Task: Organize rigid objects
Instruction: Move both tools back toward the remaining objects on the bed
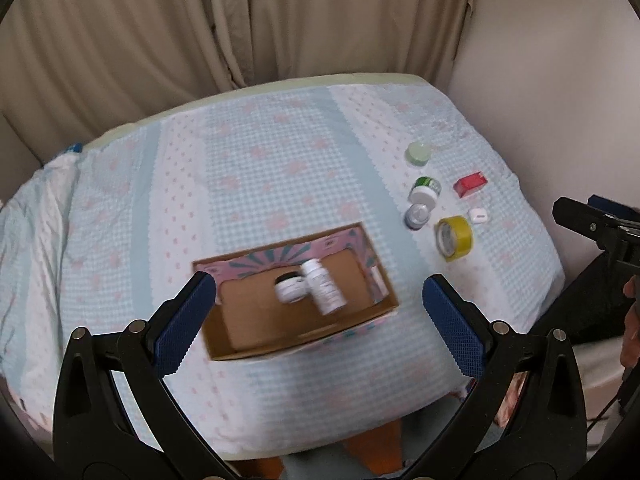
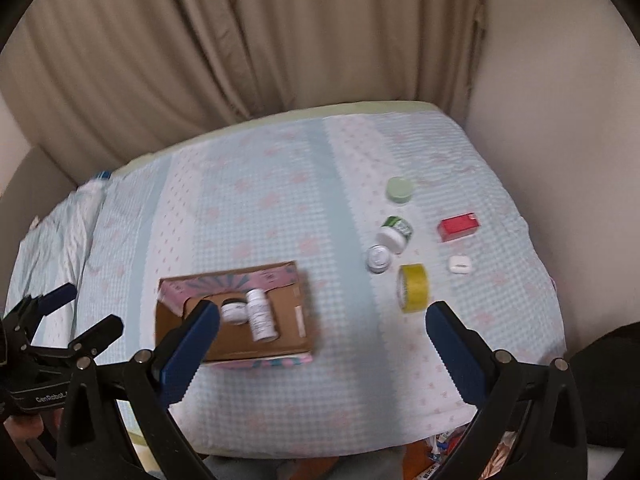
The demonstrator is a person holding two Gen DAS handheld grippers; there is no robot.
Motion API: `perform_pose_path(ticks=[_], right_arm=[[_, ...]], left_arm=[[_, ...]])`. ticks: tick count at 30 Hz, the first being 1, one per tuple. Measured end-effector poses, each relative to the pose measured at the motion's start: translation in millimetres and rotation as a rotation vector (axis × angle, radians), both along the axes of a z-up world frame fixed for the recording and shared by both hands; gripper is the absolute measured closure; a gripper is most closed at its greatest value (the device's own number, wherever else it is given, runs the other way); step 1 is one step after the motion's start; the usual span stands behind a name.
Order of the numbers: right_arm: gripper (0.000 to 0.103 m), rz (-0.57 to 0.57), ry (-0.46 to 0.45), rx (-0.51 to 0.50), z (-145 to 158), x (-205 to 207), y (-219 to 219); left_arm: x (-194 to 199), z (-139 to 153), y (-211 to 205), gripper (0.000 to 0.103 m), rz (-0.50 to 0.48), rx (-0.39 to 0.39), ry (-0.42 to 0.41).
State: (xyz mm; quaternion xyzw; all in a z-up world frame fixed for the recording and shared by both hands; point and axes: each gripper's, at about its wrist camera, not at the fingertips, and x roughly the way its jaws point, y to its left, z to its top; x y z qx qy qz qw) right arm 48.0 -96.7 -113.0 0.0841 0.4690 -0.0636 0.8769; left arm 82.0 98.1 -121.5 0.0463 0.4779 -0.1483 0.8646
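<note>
An open cardboard box (image 1: 384, 300) (image 2: 298, 332) with pink patterned sides lies on the cloth-covered table. Inside it lie a white bottle (image 1: 324, 286) (image 2: 260, 314) and a small white jar (image 1: 290, 288) (image 2: 234, 312). To the right on the cloth sit a pale green lidded jar (image 1: 418, 153) (image 2: 399, 190), a green-and-white bottle on its side (image 1: 425, 191) (image 2: 395, 232), a small silver-topped jar (image 1: 417, 216) (image 2: 378, 259), a yellow tape roll (image 1: 454, 237) (image 2: 414, 287), a red box (image 1: 471, 185) (image 2: 459, 227) and a small white case (image 1: 478, 215) (image 2: 459, 263). My left gripper (image 1: 320, 320) hovers open above the box. My right gripper (image 2: 322, 340) is open and empty, over the table's front.
The table (image 1: 280, 168) carries a light blue checked cloth with pink flowers. Beige curtains (image 1: 200, 20) hang behind it and a plain wall (image 1: 560, 80) stands at the right. The other gripper shows at each view's edge, with a hand at the right of the left wrist view.
</note>
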Motion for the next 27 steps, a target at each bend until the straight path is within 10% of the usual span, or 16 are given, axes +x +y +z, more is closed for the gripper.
perform_pose_path(ticks=[11,27], right_arm=[[0.000,0.003,-0.012,0.002,-11,0,-156],[0.000,-0.037,0.117,-0.005,-122,61,-307]], left_arm=[[0,-21,-150,0.000,0.124,0.002,0.012],[38,-153,-311,0.000,0.125,-0.083,0.191]])
